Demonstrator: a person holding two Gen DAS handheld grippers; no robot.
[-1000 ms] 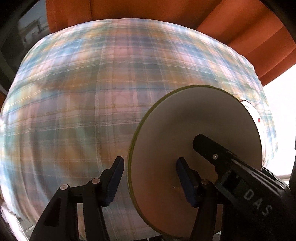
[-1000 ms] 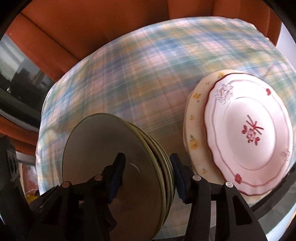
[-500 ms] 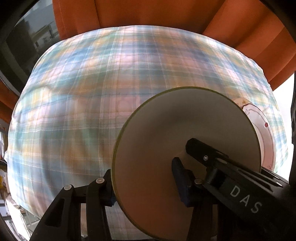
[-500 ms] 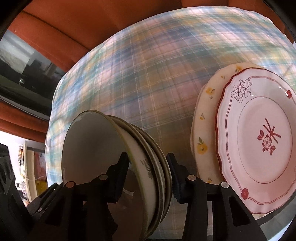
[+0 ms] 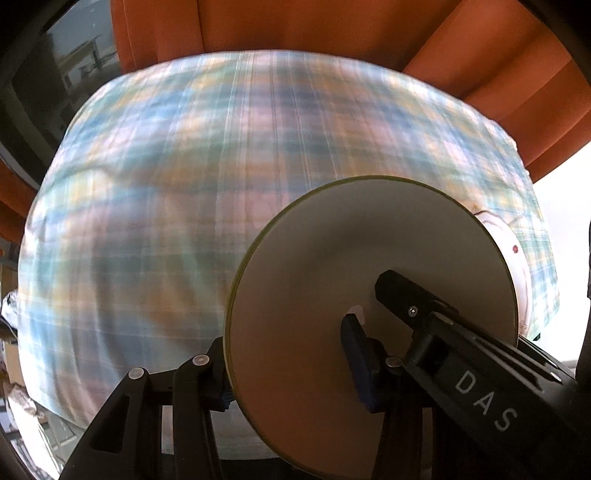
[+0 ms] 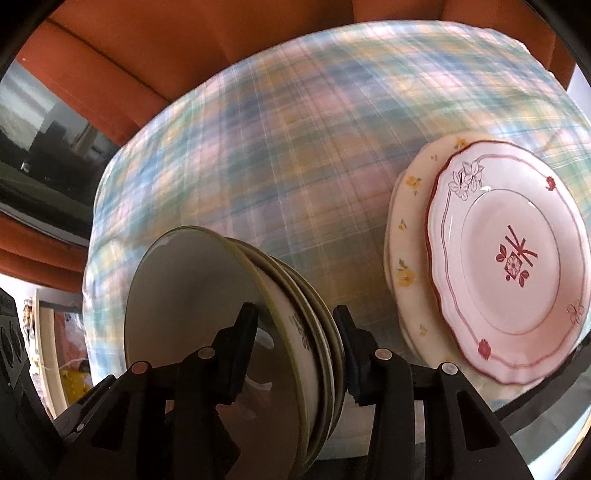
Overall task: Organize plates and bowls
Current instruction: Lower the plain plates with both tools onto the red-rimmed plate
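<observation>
My right gripper point(image 6: 295, 332) is shut on a stack of green-rimmed plates point(image 6: 207, 317), held on edge above the table. In the left wrist view the same stack point(image 5: 332, 280) stands between the fingers of my left gripper point(image 5: 288, 358), which are closed on it; the right gripper's black finger point(image 5: 406, 295) lies across its face. A pink plate with red flower marks point(image 6: 513, 273) lies on a cream plate with yellow flowers point(image 6: 406, 258) at the table's right edge.
The table wears a pastel plaid cloth point(image 6: 295, 147), also seen in the left wrist view point(image 5: 184, 184). Orange curtains point(image 5: 295, 29) hang behind it. A dark window point(image 6: 37, 147) is at the left.
My left gripper closed around the green-rimmed stack, its left finger now hidden behind the stack's rim. The stack has tilted and lifted slightly with both grippers.
</observation>
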